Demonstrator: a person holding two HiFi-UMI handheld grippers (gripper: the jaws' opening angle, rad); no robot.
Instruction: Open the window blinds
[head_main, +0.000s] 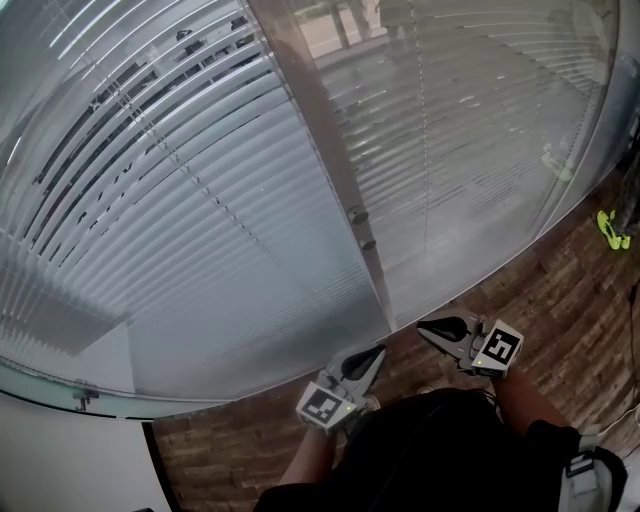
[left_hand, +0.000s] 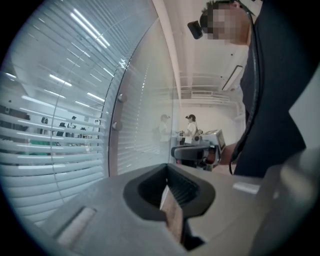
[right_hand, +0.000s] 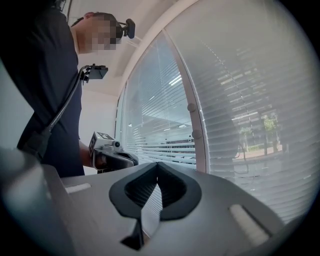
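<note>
**Status: window blinds**

1. Left blind (head_main: 180, 200): hangs full length over its pane. Slats in the upper-left section are tilted, w/ dark gaps between them. In the left gripper view an office interior shows through the slat gaps (left_hand: 55, 130).
2. Right blind (head_main: 480, 150): also down over its pane. Slats lie nearly flat and read as a pale sheet in the head view. The right gripper view shows some outdoor ground and trees through them (right_hand: 250, 135), so they are not fully sealed.
3. Frame post (head_main: 330, 150) separates the two panes and carries two small knobs (head_main: 357, 214). These are probably the slat controls, but function is not confirmed.

**Grippers**

- Left gripper (head_main: 372, 358): jaws pressed together, nothing between them. Held low over the wood floor (head_main: 560, 300), near the post base, clear of blind and knobs.
- Right gripper (head_main: 430, 330): jaws pressed together, empty. Just beside the left one, also clear of all hardware.

**Progress (judgement)**

Neither blind is raised. The left is partly open by slat tilt and the right is mostly closed. This fits either a stage ahead of slat adjustment or a pause after a partial tilt; the views do not settle which. Full opening is not reached on either pane.
</note>
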